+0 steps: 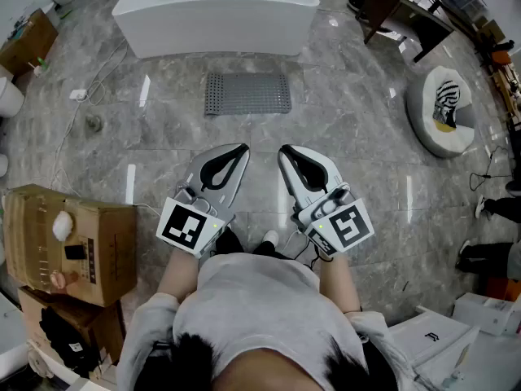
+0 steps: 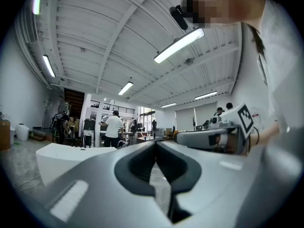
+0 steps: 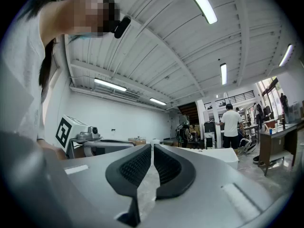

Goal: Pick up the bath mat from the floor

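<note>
Lying flat on the grey stone floor (image 1: 366, 145), the grey bath mat (image 1: 247, 94) is just before the white bathtub (image 1: 216, 13). The left gripper (image 1: 242, 148) and right gripper (image 1: 283, 150) are both clenched on nothing, apart from the mat.

You wear a pale grey long-sleeved top (image 1: 260, 287); its sleeves (image 1: 151, 328) bunch at 7 and 5 o'clock in the head view. Your hair (image 1: 191, 361) is dark. Both of your 2 tools, the left gripper (image 1: 242, 148) and the right gripper (image 1: 283, 150), have a grey tapered shell, black ribbed pads (image 3: 135, 167) and a white cube (image 1: 190, 226) with black square markers.
</note>
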